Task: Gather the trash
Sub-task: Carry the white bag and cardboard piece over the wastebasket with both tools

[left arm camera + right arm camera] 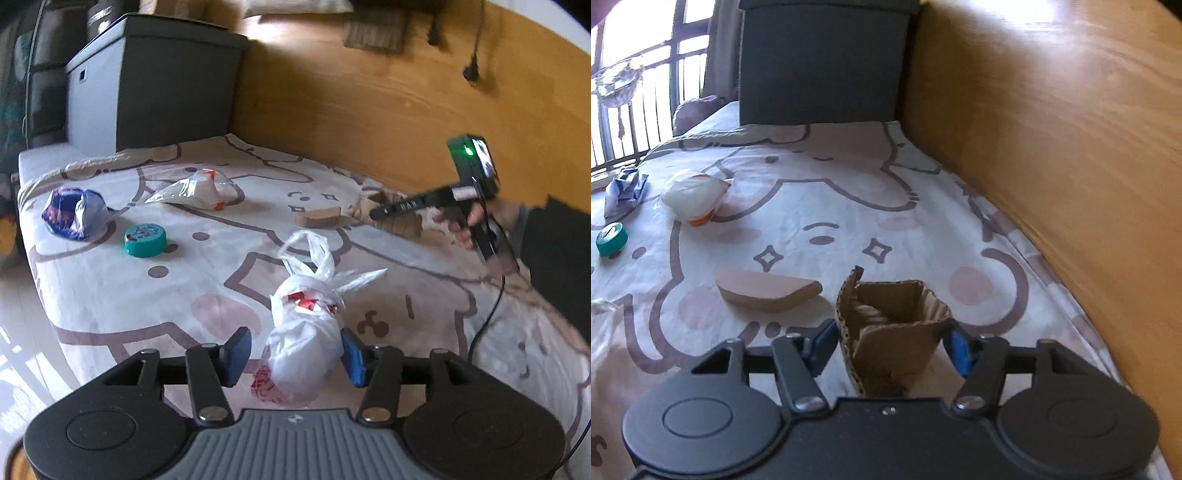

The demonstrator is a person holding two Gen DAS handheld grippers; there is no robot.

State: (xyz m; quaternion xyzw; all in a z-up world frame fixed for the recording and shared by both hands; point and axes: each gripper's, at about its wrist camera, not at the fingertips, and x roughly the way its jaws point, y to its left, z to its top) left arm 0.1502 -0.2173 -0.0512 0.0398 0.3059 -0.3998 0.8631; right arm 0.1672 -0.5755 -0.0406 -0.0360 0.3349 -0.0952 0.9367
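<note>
Trash lies uncollected on the bed sheet (110, 295): blue wrapper (74, 218) far left, teal cap (144, 240), clear bag (195, 190), cardboard slab (319, 218). Left gripper (295, 358) spread around tied white bag (304, 332), one pad touching. Right gripper (892, 345) straddles crumpled cardboard (892, 332); grip undetermined. No bin visible.

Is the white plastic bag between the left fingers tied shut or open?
Tied shut: the white plastic bag is knotted at its top, handles sticking up, with red contents showing through.
</note>
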